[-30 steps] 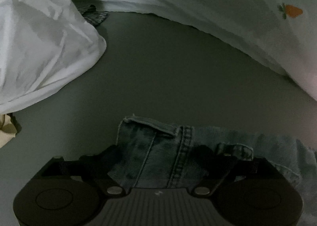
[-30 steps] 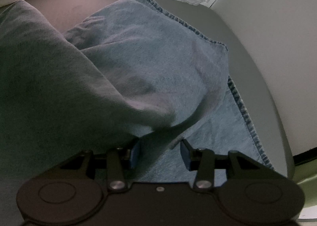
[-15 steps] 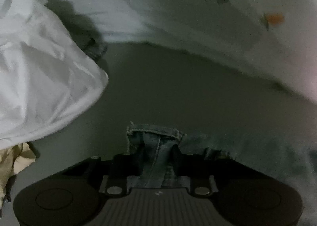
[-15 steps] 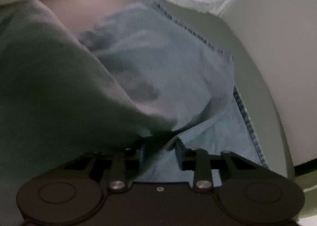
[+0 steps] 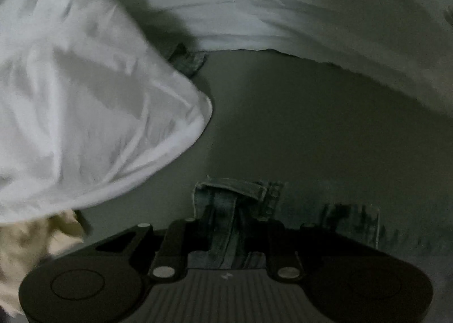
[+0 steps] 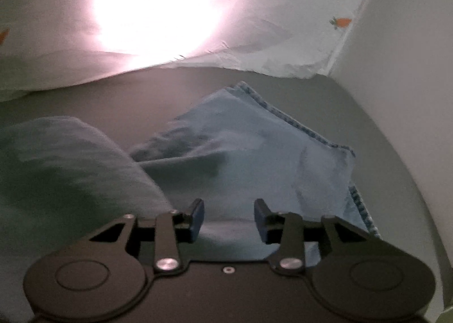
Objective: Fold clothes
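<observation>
Left gripper: we find its fingers clamped on a bunched fold of the jeans, at a thick stitched seam.
Right gripper: fingers spread apart, nothing between them; it hangs just over the jeans.
Jeans: lying rumpled on the grey bed surface, one hemmed corner toward its far right edge.
Handling: we judge the denim heavy, limp yet thick; layers will drag and slump. Seams and hems offer the surest hold; a single flat layer may slip.
White cloth: heaped at the left side, beyond the jeans.
Patterned sheet: along the far edge; glare hides part.
</observation>
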A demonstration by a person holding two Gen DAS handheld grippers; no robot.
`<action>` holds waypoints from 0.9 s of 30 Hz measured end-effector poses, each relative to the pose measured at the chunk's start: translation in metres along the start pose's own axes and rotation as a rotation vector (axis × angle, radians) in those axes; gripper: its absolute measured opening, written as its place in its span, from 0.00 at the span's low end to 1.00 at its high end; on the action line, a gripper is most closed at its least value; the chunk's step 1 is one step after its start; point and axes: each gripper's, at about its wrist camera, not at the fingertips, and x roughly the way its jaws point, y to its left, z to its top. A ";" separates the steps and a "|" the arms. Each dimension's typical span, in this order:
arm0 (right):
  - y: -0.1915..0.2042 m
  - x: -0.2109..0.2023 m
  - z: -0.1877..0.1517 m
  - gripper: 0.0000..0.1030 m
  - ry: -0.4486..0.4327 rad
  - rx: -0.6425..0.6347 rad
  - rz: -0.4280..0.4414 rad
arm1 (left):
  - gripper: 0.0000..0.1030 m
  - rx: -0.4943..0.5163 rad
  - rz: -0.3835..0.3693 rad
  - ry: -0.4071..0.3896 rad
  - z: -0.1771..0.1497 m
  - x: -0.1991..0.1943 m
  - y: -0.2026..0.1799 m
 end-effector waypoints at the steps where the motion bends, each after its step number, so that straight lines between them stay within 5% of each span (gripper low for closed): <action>1: -0.002 0.000 0.002 0.42 -0.010 0.006 0.007 | 0.19 -0.012 0.004 0.006 0.001 0.001 0.000; 14: -0.036 0.088 0.078 0.52 -0.086 0.149 0.088 | 0.19 -0.122 0.022 0.076 0.007 0.002 -0.002; 27: -0.018 0.188 0.165 0.60 -0.114 0.041 0.227 | 0.19 -0.153 0.024 0.127 0.014 0.007 0.001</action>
